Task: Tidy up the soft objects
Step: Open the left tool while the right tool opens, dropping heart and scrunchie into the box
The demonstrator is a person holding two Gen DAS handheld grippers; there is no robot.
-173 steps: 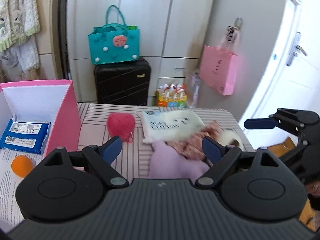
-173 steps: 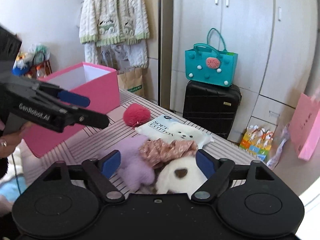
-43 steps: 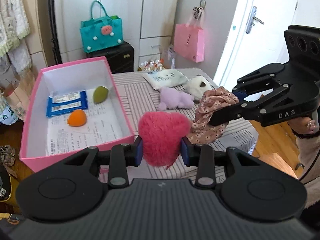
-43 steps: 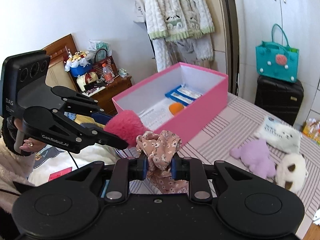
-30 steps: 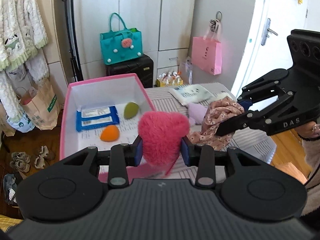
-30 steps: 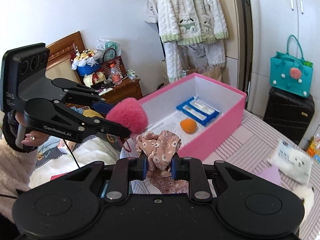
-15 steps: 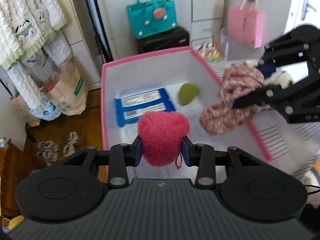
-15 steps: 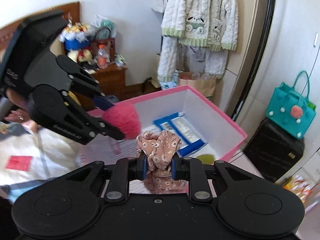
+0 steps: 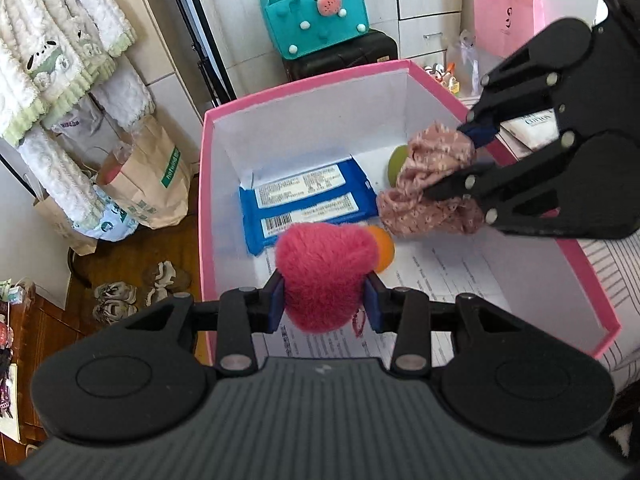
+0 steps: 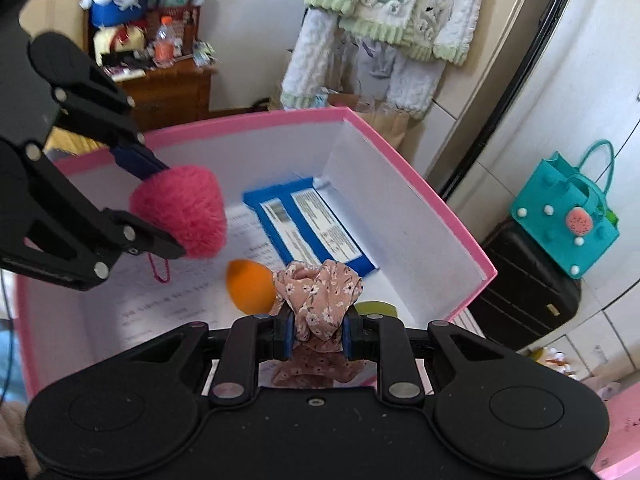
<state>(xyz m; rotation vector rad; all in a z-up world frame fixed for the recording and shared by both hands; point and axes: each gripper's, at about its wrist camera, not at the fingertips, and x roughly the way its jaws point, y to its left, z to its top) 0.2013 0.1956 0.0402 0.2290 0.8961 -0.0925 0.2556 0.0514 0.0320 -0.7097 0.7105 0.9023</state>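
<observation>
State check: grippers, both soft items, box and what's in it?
left gripper: shut on pink pompom
right gripper: shut on floral scrunchie
pink box: open, no lid
blue packets: flat on box floor
orange sponge: inside box

Fuzzy pink heart (image 9: pixel 326 278), floral cloth scrunchie (image 10: pixel 320 294).

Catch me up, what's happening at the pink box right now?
A person holds two grippers over the open pink box. The left gripper is shut on a fuzzy red heart; the right gripper is shut on a floral scrunchie. Neither is released yet. Blue packets and an orange sponge already lie inside.
</observation>
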